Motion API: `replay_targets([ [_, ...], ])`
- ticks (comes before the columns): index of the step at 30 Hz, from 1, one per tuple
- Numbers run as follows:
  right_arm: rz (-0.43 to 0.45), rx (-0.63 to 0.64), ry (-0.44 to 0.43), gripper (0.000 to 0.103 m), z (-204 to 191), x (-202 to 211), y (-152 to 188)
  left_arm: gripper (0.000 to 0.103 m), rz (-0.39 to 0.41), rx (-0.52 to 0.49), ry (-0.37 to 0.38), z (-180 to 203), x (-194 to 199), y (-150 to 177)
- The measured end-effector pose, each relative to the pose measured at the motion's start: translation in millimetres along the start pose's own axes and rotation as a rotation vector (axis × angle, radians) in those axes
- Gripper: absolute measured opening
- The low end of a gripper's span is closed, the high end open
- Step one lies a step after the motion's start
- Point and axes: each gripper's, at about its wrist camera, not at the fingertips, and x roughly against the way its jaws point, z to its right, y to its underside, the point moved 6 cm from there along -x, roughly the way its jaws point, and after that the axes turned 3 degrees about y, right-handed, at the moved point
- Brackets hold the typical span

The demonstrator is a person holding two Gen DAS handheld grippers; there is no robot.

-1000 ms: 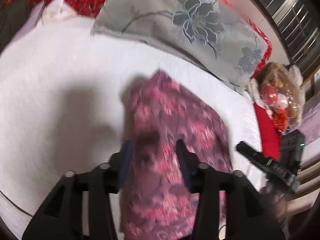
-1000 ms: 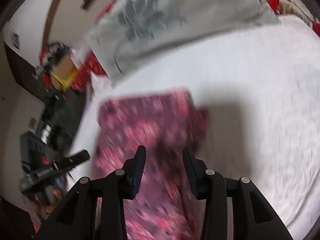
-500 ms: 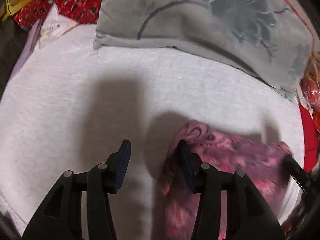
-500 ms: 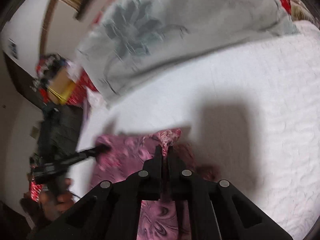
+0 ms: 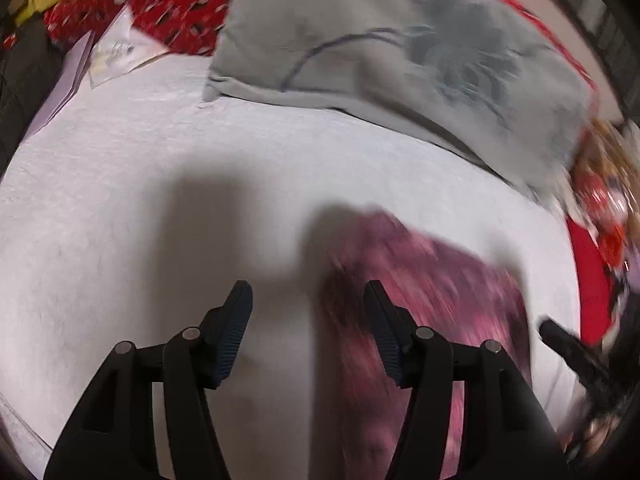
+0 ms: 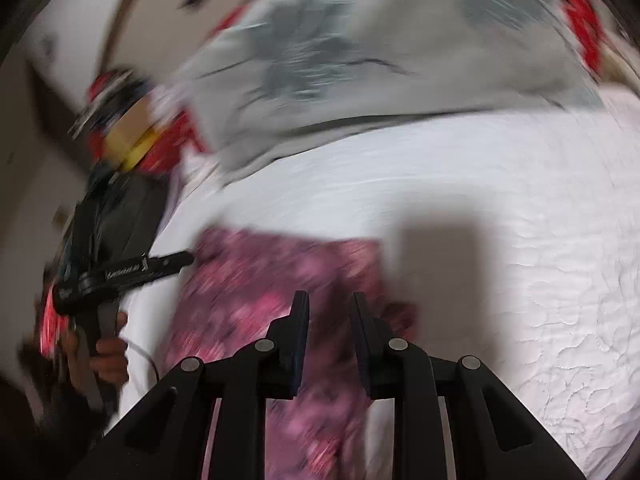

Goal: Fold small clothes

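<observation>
On the white bed (image 5: 120,208), the purple floral garment (image 6: 272,280) lies folded flat. I note my left claw (image 5: 306,320) and right claw (image 6: 330,320) both opening, nothing gripped, presumably releasing after laying the fold.

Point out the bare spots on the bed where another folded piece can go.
Free: the white bedspread left of the pink floral garment, up to the grey pillow; in the right wrist view, the wide white stretch right of the garment. Crowded: the far corner by the papers and the cluttered edge with red items.
</observation>
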Motion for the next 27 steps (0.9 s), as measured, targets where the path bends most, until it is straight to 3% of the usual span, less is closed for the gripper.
replay_targets([
  [2,-0.063,0.1,0.053,0.021,-9,-9,17,0.06,-0.004,-0.059,-0.044,12,-3,21],
  [4,-0.186,0.201,0.204,0.014,-2,-36,40,0.063,-0.014,-0.124,-0.125,22,-15,34],
  [6,-0.153,0.232,0.232,0.014,-6,-30,40,0.062,-0.011,-0.126,-0.159,23,-9,33],
  [7,-0.159,0.234,0.258,0.02,-9,-22,39,0.062,-0.011,-0.111,-0.148,24,0,32],
  [10,-0.138,0.276,0.186,0.021,-32,11,45,0.063,0.014,-0.092,-0.088,30,30,43],
  [13,-0.143,0.322,0.134,0.028,-45,34,72,0.074,0.035,-0.111,-0.081,39,43,73],
  [16,-0.208,0.335,0.18,0.03,-42,13,101,0.076,-0.058,-0.157,-0.133,44,12,111],
  [17,-0.226,0.339,0.211,0.032,-36,6,109,0.077,-0.062,-0.152,-0.144,43,6,118],
  [19,-0.206,0.325,0.242,0.047,-33,11,113,0.079,-0.023,-0.13,-0.158,45,17,120],
  [21,-0.217,0.293,0.279,0.049,-31,23,115,0.079,-0.034,-0.132,-0.151,48,25,124],
  [23,-0.21,0.293,0.264,0.057,-31,38,126,0.086,-0.04,-0.133,-0.164,48,27,132],
  [24,-0.212,0.303,0.269,0.069,-30,41,134,0.087,-0.038,-0.136,-0.178,47,24,136],
  [25,-0.223,0.316,0.296,0.073,-27,41,142,0.089,-0.039,-0.133,-0.187,46,21,141],
  [27,-0.286,0.337,0.367,0.073,-17,33,165,0.094,-0.039,-0.107,-0.205,45,19,147],
])
